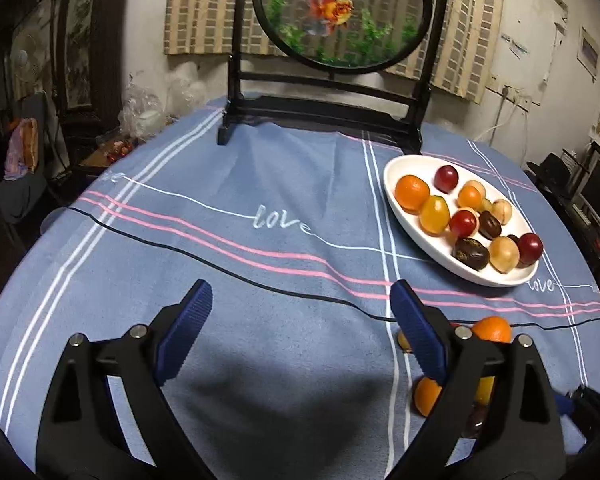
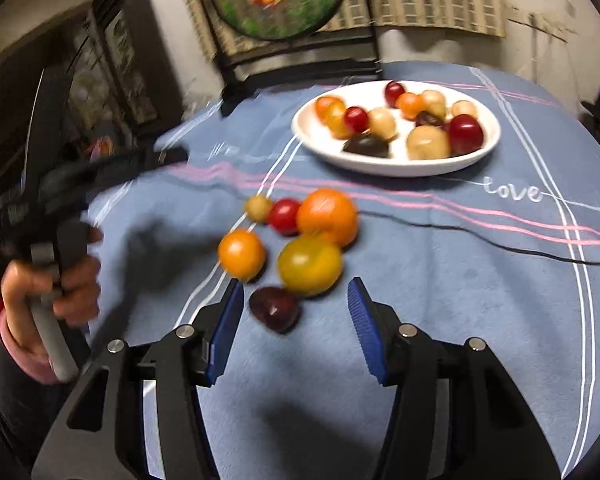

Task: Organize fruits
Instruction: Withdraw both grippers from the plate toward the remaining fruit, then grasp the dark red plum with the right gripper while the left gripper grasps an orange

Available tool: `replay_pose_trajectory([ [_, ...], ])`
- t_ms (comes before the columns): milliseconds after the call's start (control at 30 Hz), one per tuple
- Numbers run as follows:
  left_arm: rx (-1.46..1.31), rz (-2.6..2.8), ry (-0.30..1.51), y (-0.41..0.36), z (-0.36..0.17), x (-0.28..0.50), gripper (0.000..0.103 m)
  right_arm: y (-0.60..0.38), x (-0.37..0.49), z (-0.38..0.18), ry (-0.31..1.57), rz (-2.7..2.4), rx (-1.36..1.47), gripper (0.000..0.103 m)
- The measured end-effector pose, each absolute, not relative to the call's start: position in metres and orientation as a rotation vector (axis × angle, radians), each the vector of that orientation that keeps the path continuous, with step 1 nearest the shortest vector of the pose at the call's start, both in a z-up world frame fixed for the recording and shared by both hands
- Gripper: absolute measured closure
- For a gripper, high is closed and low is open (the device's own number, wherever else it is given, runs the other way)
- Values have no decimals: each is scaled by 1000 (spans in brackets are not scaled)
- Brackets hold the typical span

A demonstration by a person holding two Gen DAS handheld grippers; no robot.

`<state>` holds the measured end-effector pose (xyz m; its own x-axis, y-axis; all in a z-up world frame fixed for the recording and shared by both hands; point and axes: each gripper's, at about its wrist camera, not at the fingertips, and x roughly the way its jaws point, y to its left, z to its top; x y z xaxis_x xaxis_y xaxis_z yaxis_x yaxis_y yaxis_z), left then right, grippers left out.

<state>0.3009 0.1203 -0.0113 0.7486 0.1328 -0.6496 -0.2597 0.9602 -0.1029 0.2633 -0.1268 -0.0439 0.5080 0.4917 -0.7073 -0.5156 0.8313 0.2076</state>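
A white oval plate (image 1: 396, 184) (image 2: 300, 128) with several small fruits stands on the blue cloth at the right. Loose fruits lie on the cloth in front of it: a large orange (image 2: 327, 216) (image 1: 492, 329), a red one (image 2: 284, 216), a small orange one (image 2: 241, 254), a yellow one (image 2: 310, 264) and a dark maroon one (image 2: 274, 308). My right gripper (image 2: 296, 300) stands open over the maroon fruit, touching nothing. My left gripper (image 1: 302, 300) stands open over bare cloth, left of the loose fruits, which its right finger partly hides. It appears again as the left gripper (image 2: 172, 156), blurred, held in a hand (image 2: 52, 292).
A black stand (image 1: 320, 108) with a round goldfish panel rises at the table's far edge, behind the plate. Plastic bags (image 1: 144, 112) lie at the far left edge. The round table drops off to dark furniture on both sides. Blue cloth (image 1: 220, 248) spreads left of the plate.
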Motion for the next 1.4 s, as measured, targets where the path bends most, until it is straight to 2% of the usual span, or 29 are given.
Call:
replay_pose_trajectory([
  [600, -184, 183, 707, 112, -11, 298, 8, -113, 264, -64, 932, 639, -59, 48],
  [700, -179, 183, 710, 112, -11, 299, 8, -110, 267, -66, 943, 634, -54, 53],
  [1100, -171, 186, 709, 111, -12, 298, 8, -102, 266, -67, 929, 612, -92, 54],
  [1400, -164, 185, 707, 110, -11, 297, 8, -99, 267, -68, 915, 580, -131, 63],
])
